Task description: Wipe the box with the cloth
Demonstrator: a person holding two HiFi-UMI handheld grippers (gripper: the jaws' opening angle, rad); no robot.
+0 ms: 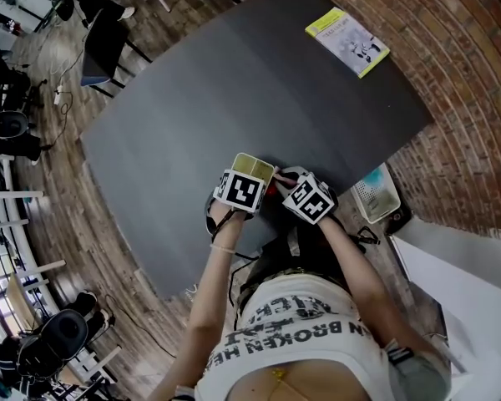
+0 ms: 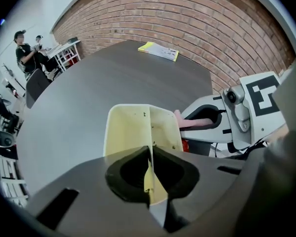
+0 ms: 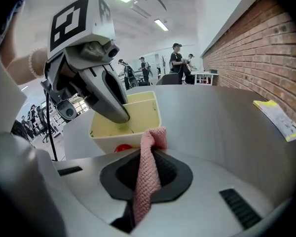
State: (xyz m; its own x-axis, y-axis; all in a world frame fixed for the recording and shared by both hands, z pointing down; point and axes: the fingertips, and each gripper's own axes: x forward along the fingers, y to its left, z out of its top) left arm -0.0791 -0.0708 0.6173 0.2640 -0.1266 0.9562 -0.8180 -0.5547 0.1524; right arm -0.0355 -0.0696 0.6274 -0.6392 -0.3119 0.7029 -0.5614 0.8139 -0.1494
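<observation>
A pale yellow open box (image 1: 252,166) with a middle divider sits at the near edge of the dark table (image 1: 234,82). My left gripper (image 1: 247,176) points steeply down into it. In the left gripper view its jaws (image 2: 149,174) are shut on the box's (image 2: 130,130) thin divider wall. My right gripper (image 1: 285,182) is just right of the box, shut on a pink knitted cloth (image 3: 153,137) that sticks out past its jaws (image 3: 148,174). The cloth's tip (image 2: 190,124) is close to the box's right wall (image 3: 133,120); I cannot tell if it touches. The left gripper's fingers (image 3: 111,100) reach into the box.
A yellow-edged booklet (image 1: 347,42) lies at the table's far right corner. A small red thing (image 3: 122,147) shows just below the box. A pale bin (image 1: 376,195) stands on the floor right of the table. Chairs and people are in the room beyond.
</observation>
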